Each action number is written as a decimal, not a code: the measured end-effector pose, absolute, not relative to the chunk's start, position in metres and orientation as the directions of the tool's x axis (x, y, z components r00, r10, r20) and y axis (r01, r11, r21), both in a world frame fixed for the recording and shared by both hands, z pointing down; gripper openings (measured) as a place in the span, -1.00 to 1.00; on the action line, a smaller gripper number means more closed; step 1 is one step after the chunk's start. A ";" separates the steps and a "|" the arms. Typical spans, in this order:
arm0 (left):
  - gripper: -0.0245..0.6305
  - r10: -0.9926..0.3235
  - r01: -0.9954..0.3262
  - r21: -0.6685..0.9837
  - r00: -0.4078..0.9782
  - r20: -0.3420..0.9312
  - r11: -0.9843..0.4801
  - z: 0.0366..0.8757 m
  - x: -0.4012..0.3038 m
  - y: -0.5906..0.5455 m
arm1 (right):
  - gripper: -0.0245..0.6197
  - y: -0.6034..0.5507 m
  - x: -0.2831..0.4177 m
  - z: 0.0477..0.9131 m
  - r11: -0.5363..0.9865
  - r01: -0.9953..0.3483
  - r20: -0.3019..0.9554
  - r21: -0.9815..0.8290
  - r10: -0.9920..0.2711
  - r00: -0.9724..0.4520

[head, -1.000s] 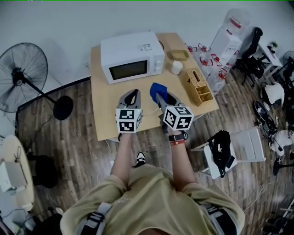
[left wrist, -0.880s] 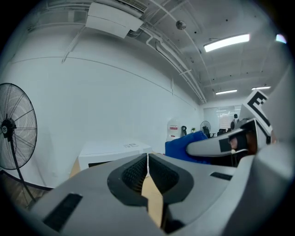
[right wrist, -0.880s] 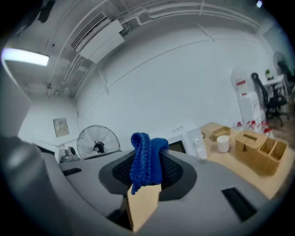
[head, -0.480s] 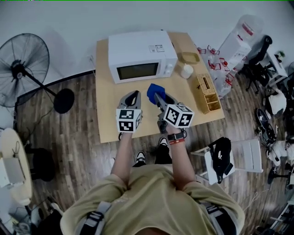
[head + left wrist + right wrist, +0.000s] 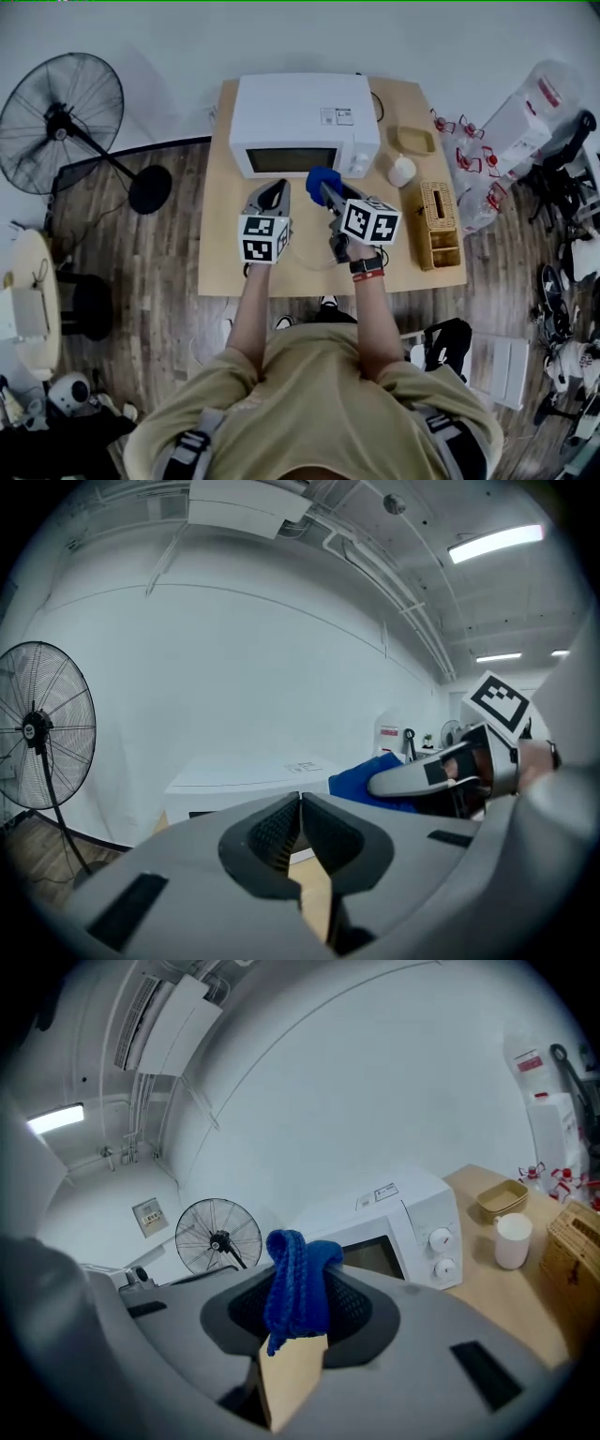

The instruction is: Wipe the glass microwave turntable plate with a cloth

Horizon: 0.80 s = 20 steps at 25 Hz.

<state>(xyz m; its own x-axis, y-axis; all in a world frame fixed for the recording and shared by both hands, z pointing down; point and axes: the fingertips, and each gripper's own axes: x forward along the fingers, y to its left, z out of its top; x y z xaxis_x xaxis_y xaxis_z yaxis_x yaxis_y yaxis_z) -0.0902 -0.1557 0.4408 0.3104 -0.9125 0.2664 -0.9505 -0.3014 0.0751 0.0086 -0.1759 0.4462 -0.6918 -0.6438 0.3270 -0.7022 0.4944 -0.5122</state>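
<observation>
Head view looks down on us standing at a wooden table (image 5: 220,253) with a gripper in each hand; we hold both above the table, just in front of the white microwave (image 5: 305,117), whose door is shut. Our left gripper (image 5: 275,190) has its jaws pressed together with nothing between them, as the left gripper view shows plainly; our right gripper (image 5: 325,190) is clamped on a blue cloth (image 5: 320,176), and in the right gripper view a knitted fold of it sticks up out of the jaws. The two grippers sit side by side, near each other but apart; the cloth is just in front of the microwave door, towards its right half. We cannot see the plate in any view. To the right of the microwave stands a white cup (image 5: 401,171); behind it lies a shallow tan tray (image 5: 415,141); a wicker box (image 5: 439,225) sits near the table's right edge. On the floor to the left of the table stands a fan (image 5: 61,108).
</observation>
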 end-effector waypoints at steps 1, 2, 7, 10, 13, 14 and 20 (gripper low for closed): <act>-0.84 -0.916 -0.954 0.077 0.300 0.268 -0.290 0.444 -0.088 -0.161 | -0.56 -0.183 0.011 0.453 0.500 -0.693 0.338 -0.519 -0.625 -0.704; -0.84 -0.919 -0.957 0.079 0.289 0.269 -0.278 0.446 -0.086 -0.165 | -0.56 -0.189 0.013 0.460 0.505 -0.685 0.352 -0.525 -0.604 -0.715; -0.86 -0.925 -0.970 0.075 0.241 0.293 -0.229 0.462 -0.077 -0.179 | -0.56 -0.209 0.020 0.498 0.526 -0.656 0.416 -0.541 -0.511 -0.752; -0.86 -0.923 -0.975 0.076 0.224 0.312 -0.210 0.477 -0.070 -0.178 | -0.56 -0.211 0.025 0.526 0.515 -0.653 0.458 -0.556 -0.465 -0.757; -0.86 -0.921 -0.976 0.078 0.215 0.323 -0.201 0.486 -0.071 -0.183 | -0.56 -0.218 0.026 0.555 0.490 -0.664 0.503 -0.564 -0.434 -0.748; -0.86 -0.920 -0.976 0.078 0.218 0.325 -0.203 0.488 -0.072 -0.186 | -0.56 -0.220 0.025 0.565 0.487 -0.671 0.520 -0.559 -0.424 -0.742; -0.86 -0.904 -0.967 0.084 0.256 0.342 -0.242 0.502 -0.074 -0.204 | -0.56 -0.220 0.005 0.615 0.440 -0.663 0.564 -0.606 -0.351 -0.748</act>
<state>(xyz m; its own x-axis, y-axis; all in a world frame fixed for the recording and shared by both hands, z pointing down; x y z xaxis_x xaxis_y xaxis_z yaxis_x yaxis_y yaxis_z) -0.0736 -0.2036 0.5020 0.2562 -0.9040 0.3424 -0.9666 -0.2422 0.0839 0.0054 -0.2204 0.6150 -0.7476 -0.3509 0.5638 -0.6632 0.4398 -0.6056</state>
